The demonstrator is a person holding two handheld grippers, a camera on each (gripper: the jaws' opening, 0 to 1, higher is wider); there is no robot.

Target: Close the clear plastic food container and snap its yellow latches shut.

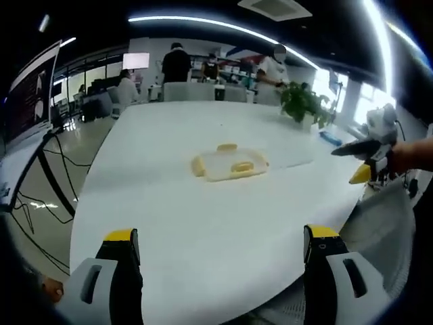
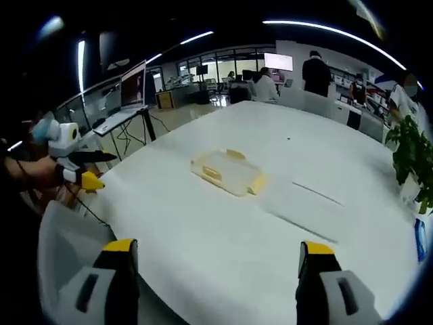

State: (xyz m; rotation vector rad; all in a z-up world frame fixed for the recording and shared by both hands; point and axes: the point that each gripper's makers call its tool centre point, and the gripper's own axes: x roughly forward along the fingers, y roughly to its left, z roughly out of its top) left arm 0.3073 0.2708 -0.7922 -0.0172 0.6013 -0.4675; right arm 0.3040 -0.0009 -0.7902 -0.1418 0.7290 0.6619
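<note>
Clear plastic food container with yellow latches, lying flat mid-way across the white table, well apart from both tools. Left gripper near the table's edge, jaws spread, holding nothing. Right gripper likewise agape, empty.

A large white worktop with rounded corners stretches away toward the far side of the room. Near its middle lies a flat clear plastic container with yellow latches at its edges, resting directly on the white surface, well apart from every edge. In the right gripper view the same container sits mid-worktop, and a thin dark line crosses the surface just beyond it. A potted green plant stands at the far right corner, with a small blue item lying near it.
</note>
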